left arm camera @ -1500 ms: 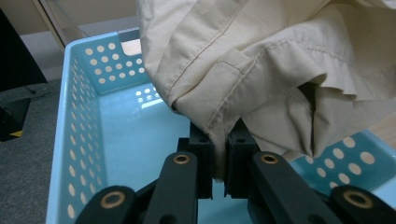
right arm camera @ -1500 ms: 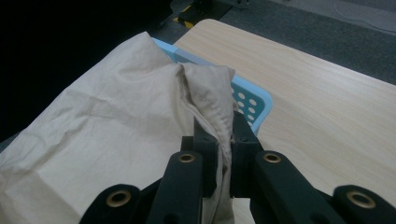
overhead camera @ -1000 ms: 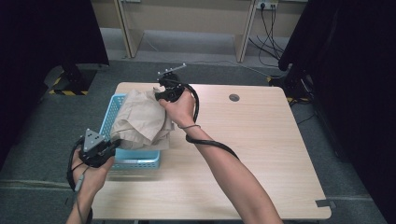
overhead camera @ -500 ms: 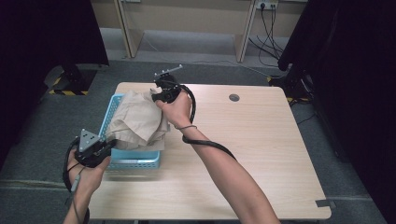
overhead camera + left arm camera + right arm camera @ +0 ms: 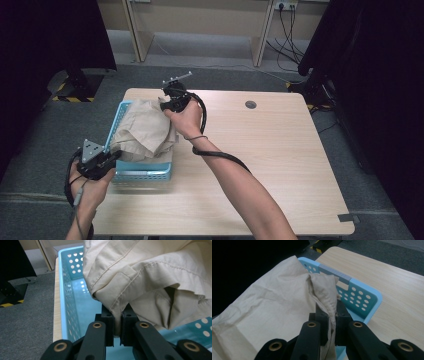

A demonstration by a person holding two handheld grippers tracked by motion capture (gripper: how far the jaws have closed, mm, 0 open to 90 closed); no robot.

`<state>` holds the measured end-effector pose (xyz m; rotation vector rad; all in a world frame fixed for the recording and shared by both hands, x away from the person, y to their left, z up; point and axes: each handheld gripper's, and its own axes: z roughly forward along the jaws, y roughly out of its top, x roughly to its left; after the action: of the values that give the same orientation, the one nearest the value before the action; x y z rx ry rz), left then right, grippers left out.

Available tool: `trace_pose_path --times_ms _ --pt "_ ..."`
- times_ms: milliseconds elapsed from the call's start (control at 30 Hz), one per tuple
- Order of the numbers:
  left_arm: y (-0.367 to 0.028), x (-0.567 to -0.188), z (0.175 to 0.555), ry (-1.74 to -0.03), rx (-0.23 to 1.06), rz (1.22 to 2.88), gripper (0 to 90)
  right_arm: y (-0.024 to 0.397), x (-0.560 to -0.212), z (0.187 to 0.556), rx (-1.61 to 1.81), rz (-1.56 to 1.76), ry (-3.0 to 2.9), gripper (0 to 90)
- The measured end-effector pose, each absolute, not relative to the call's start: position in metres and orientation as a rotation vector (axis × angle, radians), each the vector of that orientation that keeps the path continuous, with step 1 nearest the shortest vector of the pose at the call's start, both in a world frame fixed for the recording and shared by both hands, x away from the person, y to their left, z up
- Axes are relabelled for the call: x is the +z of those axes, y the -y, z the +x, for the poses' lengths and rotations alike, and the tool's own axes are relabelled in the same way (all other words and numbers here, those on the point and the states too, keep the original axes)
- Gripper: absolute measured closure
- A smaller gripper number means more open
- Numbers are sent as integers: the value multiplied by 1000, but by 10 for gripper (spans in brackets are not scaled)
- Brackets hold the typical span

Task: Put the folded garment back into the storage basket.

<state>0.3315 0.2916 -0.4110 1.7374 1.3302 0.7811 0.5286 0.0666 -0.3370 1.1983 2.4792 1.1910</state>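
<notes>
Between the jaws of the left tool [image 5: 117,326], at the near end of the basket, a seamed fold of the beige garment [image 5: 150,277] is pinched tight; the black jaws press together on the cloth with no gap showing. Just beyond those jaws the garment hangs over the turquoise basket [image 5: 72,302], whose perforated wall and bare floor show underneath, so this end of the cloth is lifted and not yet lying inside. In the high view the left tool [image 5: 107,159] sits at the basket's near corner.

At the far end, the right tool [image 5: 331,322] is likewise clenched on a bunched edge of the garment [image 5: 274,305], with the basket's far rim [image 5: 362,300] just past its jaws and the table [image 5: 392,285] beyond that. In the high view this right tool [image 5: 167,102] is above the basket's far end.

Compared with a second ago, the right tool has drawn a little farther from the person and the cloth [image 5: 145,132] is spread longer between the two grips, less heaped. The left tool has hardly shifted. I judge the garment is being stretched along the basket's length, and lowering both ends and letting go would come next.
</notes>
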Motion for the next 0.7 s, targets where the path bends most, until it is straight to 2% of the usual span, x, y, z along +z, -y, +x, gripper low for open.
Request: trace_pose_path --times_ms 700 --pt "-300 -417 334 -1365 781 1738 847 -72 -347 528 1177 1203 -2490 850"
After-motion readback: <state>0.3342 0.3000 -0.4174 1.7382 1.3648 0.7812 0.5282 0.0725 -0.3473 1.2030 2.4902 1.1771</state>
